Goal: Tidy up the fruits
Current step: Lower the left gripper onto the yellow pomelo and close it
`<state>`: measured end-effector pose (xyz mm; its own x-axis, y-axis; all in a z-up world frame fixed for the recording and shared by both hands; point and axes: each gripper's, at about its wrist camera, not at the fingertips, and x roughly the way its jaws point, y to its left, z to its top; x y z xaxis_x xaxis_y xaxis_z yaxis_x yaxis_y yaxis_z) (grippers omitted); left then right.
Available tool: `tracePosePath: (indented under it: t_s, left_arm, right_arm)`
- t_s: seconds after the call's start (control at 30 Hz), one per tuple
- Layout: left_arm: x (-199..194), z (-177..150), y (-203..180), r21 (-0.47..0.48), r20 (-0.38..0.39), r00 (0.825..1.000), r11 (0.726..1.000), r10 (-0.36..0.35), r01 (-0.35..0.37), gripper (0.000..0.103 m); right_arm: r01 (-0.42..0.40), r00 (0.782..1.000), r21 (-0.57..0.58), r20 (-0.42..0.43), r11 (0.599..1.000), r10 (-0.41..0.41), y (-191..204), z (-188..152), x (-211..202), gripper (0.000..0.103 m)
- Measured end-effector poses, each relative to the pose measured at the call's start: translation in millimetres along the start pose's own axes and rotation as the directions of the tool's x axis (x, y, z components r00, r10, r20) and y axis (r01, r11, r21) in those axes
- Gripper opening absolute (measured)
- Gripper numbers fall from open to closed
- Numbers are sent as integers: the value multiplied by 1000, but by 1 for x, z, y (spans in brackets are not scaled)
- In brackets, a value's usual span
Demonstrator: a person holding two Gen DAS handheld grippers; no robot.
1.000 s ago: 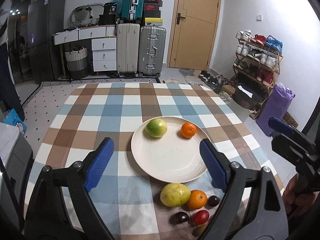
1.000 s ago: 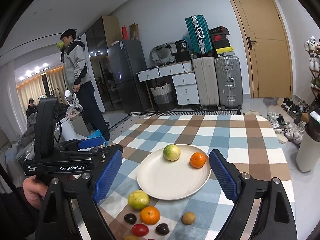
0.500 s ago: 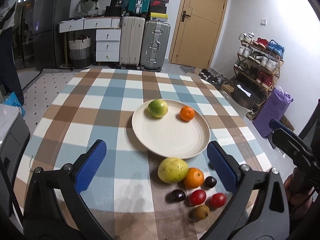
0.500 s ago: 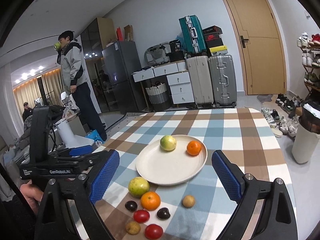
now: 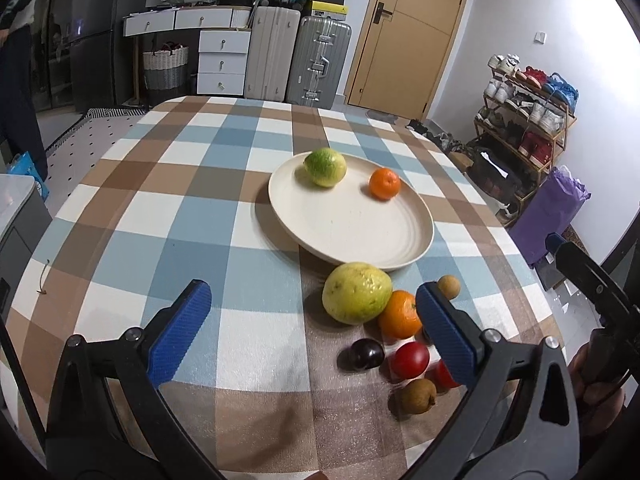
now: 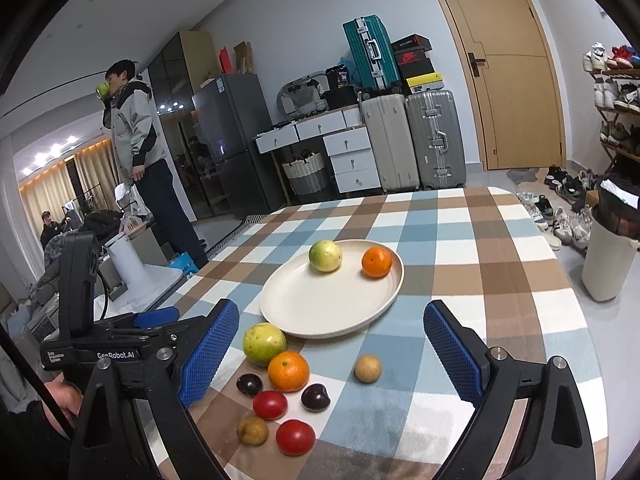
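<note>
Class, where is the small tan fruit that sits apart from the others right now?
In the right wrist view, the tan fruit lies on the tablecloth just in front of the plate, right of the orange and apart from it.

Wooden door point(image 6: 508, 92) at back wall. Left of it: two upright suitcases, grey point(image 6: 434, 140) and beige point(image 6: 386, 142), teal suitcase point(image 6: 370, 54) stacked above. Farther left, white drawer unit point(image 6: 352, 158), wicker basket point(image 6: 306, 172), dark fridge point(image 6: 230, 136). Man in grey jacket point(image 6: 136, 132), possibly drinking. Shoe rack point(image 5: 528, 100) right of door.
</note>
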<state>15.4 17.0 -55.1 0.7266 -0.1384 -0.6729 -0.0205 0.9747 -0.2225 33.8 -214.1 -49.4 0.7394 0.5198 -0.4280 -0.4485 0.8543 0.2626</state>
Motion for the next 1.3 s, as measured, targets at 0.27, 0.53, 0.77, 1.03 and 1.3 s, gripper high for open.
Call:
tracePosePath:
  t_s: [0.27, 0.53, 0.77, 1.03, 1.3]
  left_arm:
    - [17, -8, 5, -24, -38, 999, 1000, 4, -5, 102]
    - [39, -10, -2, -12, -93, 996, 1000, 5, -7, 102]
    - [59, -2, -10, -8, -118, 993, 1000, -2, 1, 102]
    - [79, 5, -11, -35, -158, 987, 999, -36, 31, 102]
    - [95, 9, -3, -106, -200, 977, 993, -74, 54, 102]
  right_arm:
    - [2, 1000, 39, -29, 999, -1, -10, -12, 4, 95]
    - [-8, 999, 63, -48, 998, 11, -17, -18, 11, 96]
    - [-13, 998, 80, -61, 997, 18, -25, -22, 17, 96]
    - [-22, 996, 108, -79, 994, 31, -33, -26, 24, 96]
    - [-31, 994, 134, -100, 990, 45, -40, -28, 33, 96]
